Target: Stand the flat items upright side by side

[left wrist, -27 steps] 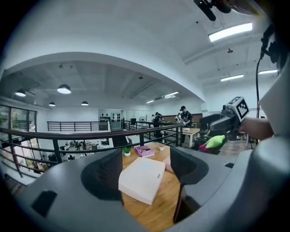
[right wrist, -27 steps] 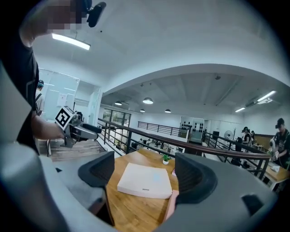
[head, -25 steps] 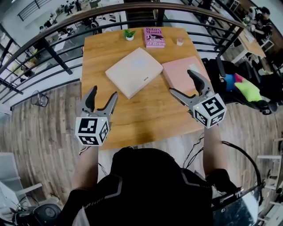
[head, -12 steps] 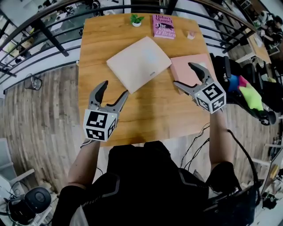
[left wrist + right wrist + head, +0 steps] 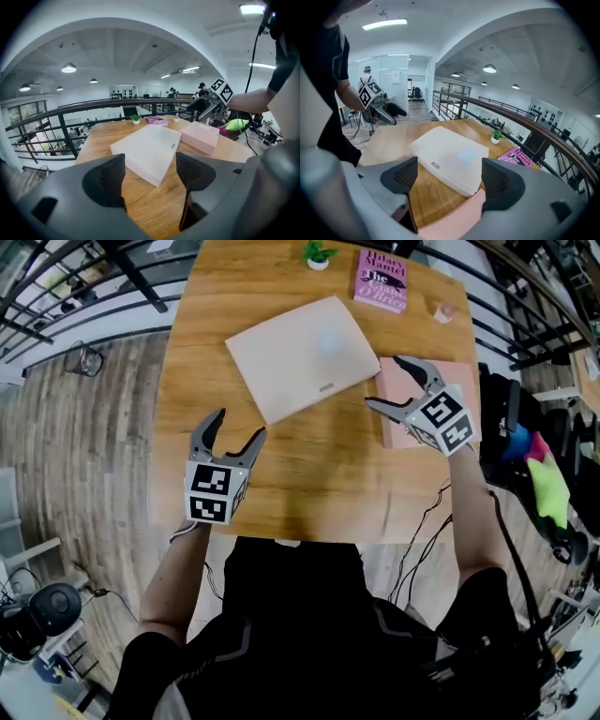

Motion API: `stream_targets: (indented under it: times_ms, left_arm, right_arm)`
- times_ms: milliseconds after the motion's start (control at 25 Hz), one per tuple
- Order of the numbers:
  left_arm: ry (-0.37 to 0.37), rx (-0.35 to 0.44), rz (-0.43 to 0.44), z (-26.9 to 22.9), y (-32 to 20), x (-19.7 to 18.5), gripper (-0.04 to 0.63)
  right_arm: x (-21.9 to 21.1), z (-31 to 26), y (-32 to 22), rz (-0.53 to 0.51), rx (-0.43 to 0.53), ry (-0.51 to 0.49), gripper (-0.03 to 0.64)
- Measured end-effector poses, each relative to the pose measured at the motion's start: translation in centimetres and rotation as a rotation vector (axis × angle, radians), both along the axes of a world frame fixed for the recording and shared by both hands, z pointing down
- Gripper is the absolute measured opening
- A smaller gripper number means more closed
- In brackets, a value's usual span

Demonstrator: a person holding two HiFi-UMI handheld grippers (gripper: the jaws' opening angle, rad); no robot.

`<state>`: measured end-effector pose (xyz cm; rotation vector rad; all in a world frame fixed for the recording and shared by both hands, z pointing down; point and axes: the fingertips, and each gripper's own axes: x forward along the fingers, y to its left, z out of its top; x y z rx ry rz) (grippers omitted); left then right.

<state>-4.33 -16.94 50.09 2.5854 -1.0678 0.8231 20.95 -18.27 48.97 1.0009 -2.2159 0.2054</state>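
The left gripper (image 5: pixel 239 425) hangs over bare wood near the table's (image 5: pixel 309 474) front edge with its jaws spread and nothing between them. The corner of the cream flat box (image 5: pixel 298 354) lies just ahead of it. The right gripper (image 5: pixel 383 381) is likewise wide open and empty. It is poised over the inner edge of the pink flat box (image 5: pixel 401 430), close to where that box lies just beside the cream one.

Both boxes lie flat on their broad faces, the cream one turned at an angle mid-table and the pink one at the right side. A pink book (image 5: pixel 381 280) also lies flat at the far edge, between a small potted plant (image 5: pixel 318 253) and a small jar (image 5: pixel 443 310).

Nothing stands upright yet, so the task appears to be at its start. The open jaws and the two-sided approach suggest each gripper is lining up on a box edge, since a flat item must be pinched at its rim to be tipped up. The pink box looks like the likelier first grab.
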Motion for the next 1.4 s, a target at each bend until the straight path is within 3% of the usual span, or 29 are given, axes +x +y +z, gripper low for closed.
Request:
stream_targets:
  times_ms: [320,560,720,1120,1400]
  left_arm:
    - [-0.119,-0.053,-0.096,5.7,-0.8,0.9,0.345]
    - [-0.190,-0.110,-0.107,9.6,-1.3,1.8,0.345]
    - [-0.215,-0.178,-0.079,11.7,-1.3,2.6,0.345]
    - [-0.283,-0.175,-0.031,13.8,-3.0,3.6,0.345]
    - [-0.270,-0.232,0.011,14.1,-3.1,3.6,0.320]
  right_arm:
    - [2.3,7.8,-4.3,-0.115,-0.103,0.092,0.439]
    - [3.6,12.4,-6.6,-0.161,-0.191,0.135,0.451]
    - [4.0,15.6,-6.6,-0.238,-0.250,0.254,0.451]
    - [4.0,17.5,-7.7,-0.236,-0.257,0.296,0.428]
    - [3.8,16.7,-7.4,-0.225,-0.235,0.296,0.396]
